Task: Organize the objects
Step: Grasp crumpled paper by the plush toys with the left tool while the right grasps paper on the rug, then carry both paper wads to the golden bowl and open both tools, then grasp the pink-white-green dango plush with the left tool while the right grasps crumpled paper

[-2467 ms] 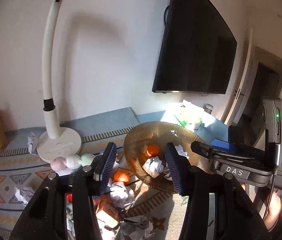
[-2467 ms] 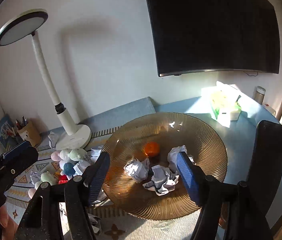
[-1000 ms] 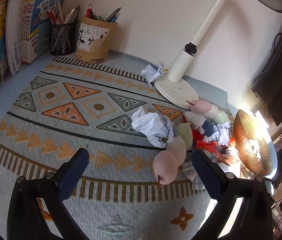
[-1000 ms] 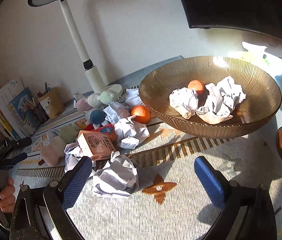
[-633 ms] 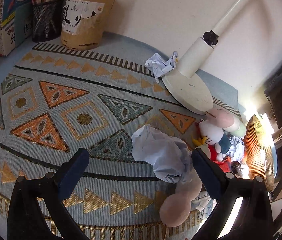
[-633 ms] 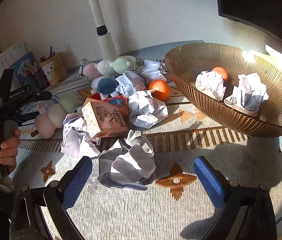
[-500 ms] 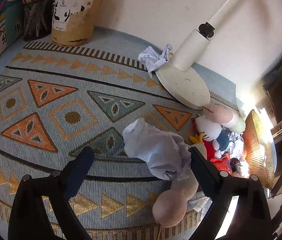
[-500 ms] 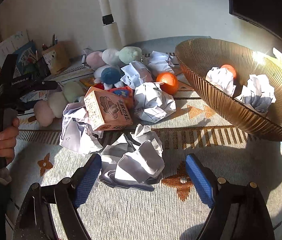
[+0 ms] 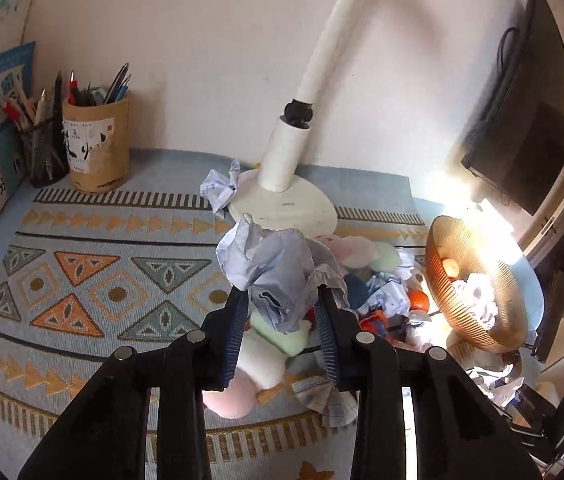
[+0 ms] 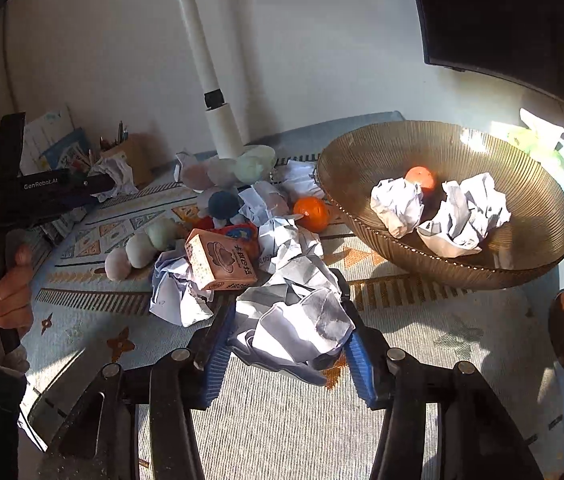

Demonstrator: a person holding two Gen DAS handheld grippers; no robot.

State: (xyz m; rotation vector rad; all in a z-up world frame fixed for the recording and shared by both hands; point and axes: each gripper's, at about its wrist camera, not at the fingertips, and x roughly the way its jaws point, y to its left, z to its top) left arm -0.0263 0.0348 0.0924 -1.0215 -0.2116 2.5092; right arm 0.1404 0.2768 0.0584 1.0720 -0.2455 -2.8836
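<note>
Now both grippers' fingers are closing, left gripper (image 9: 282, 320) and right gripper (image 10: 287, 342), on shapeless, axisless paper wads (image 9: 278, 276).

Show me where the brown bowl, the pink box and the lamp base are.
brown bowl (image 10: 537, 216): right wrist view, inner wall.
pink box (image 10: 222, 264): right wrist view, front face.
lamp base (image 9: 293, 208): left wrist view, top surface.

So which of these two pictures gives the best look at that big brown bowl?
The right wrist view: the bowl faces the camera, so its inside shows, with two paper balls and an orange. In the left wrist view the bowl sits small at the right edge, washed out by sunlight.
</note>
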